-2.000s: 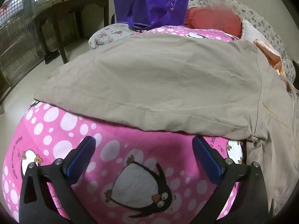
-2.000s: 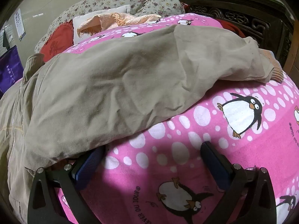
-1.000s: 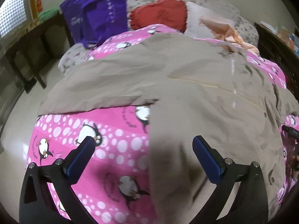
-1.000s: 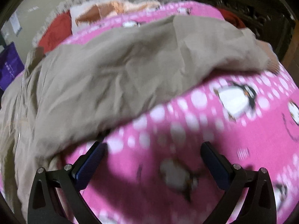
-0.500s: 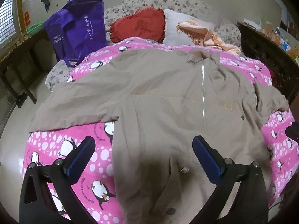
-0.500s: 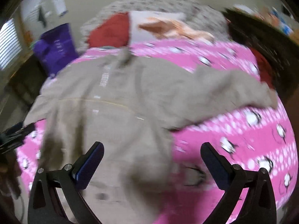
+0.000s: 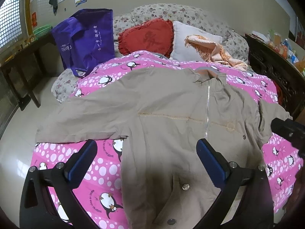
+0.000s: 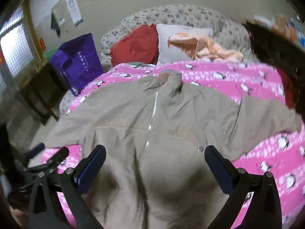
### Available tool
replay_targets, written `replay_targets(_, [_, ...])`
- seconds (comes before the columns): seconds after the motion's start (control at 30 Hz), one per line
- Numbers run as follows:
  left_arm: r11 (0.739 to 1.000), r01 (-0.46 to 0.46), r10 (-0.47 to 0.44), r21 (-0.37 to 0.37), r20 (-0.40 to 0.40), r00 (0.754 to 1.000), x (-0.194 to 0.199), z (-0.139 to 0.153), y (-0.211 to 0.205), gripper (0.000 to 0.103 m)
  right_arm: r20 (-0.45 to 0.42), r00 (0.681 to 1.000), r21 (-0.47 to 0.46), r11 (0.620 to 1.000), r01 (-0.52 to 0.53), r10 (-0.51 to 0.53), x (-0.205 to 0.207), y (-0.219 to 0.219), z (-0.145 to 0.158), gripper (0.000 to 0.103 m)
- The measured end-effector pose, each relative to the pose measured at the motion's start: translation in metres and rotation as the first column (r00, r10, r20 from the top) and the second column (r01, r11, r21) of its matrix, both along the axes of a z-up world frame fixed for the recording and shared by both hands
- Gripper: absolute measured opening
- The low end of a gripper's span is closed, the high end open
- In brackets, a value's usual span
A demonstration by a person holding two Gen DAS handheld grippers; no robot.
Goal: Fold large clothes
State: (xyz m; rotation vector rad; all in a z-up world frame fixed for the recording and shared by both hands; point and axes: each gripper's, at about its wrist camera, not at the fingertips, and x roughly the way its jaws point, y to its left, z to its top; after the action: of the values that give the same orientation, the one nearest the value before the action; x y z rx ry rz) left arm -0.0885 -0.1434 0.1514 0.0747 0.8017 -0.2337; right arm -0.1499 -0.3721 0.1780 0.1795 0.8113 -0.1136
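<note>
A large khaki jacket (image 7: 171, 118) lies front up on a pink penguin-print blanket (image 7: 57, 156), sleeves spread to both sides, zipper running down the middle. It also shows in the right wrist view (image 8: 162, 126). My left gripper (image 7: 146, 156) is open and empty, held above the jacket's lower front. My right gripper (image 8: 155, 162) is open and empty above the jacket's lower middle. The right gripper's tip shows at the right edge of the left wrist view (image 7: 287, 129). The left gripper shows at the left of the right wrist view (image 8: 47, 160).
A purple tote bag (image 7: 85, 38) stands at the bed's far left corner. A red heart cushion (image 7: 148, 36), a white pillow (image 7: 192, 42) and a peach scarf (image 7: 215, 51) lie at the head. Dark wooden furniture (image 7: 276, 72) stands right, a dark table (image 7: 21, 61) left.
Both grippers have pulled back and up from the sleeves toward the jacket's hem. The view now takes in the whole spread jacket. Both stay open and empty.
</note>
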Motion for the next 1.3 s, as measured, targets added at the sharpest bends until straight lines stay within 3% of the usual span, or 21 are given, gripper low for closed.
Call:
replay_targets(0.1, [1.0, 0.0, 0.0, -0.002, -0.012, 1.0, 0.002, -0.003, 0.0, 0.103, 0.01, 1.0, -0.052, 0.999, 0.012, -0.011, 0.003, 0.002, -0.004, 0.103])
replay_targets(0.3, [1.0, 0.013, -0.013, -0.018, -0.056, 0.998, 0.004, -0.012, -0.001, 0.103, 0.013, 0.999, -0.054, 0.997, 0.05, -0.049, 0.001, -0.008, -0.009, 0.103])
replay_targets(0.6, [1.0, 0.028, -0.028, -0.013, -0.048, 0.998, -0.001, -0.015, -0.006, 0.103, 0.01, 1.0, -0.058, 0.998, 0.028, -0.027, 0.003, -0.003, -0.019, 0.103])
replay_targets(0.87, [0.999, 0.028, -0.031, -0.037, -0.062, 0.998, 0.003, -0.018, -0.006, 0.103, 0.002, 0.999, 0.061, 0.997, 0.048, -0.048, 0.004, -0.012, -0.03, 0.103])
replay_targets(1.3, [0.999, 0.002, -0.005, -0.048, -0.065, 0.998, 0.006, -0.021, 0.0, 0.103, -0.032, 0.997, 0.04, 0.997, 0.071, -0.069, 0.009, -0.01, -0.036, 0.103])
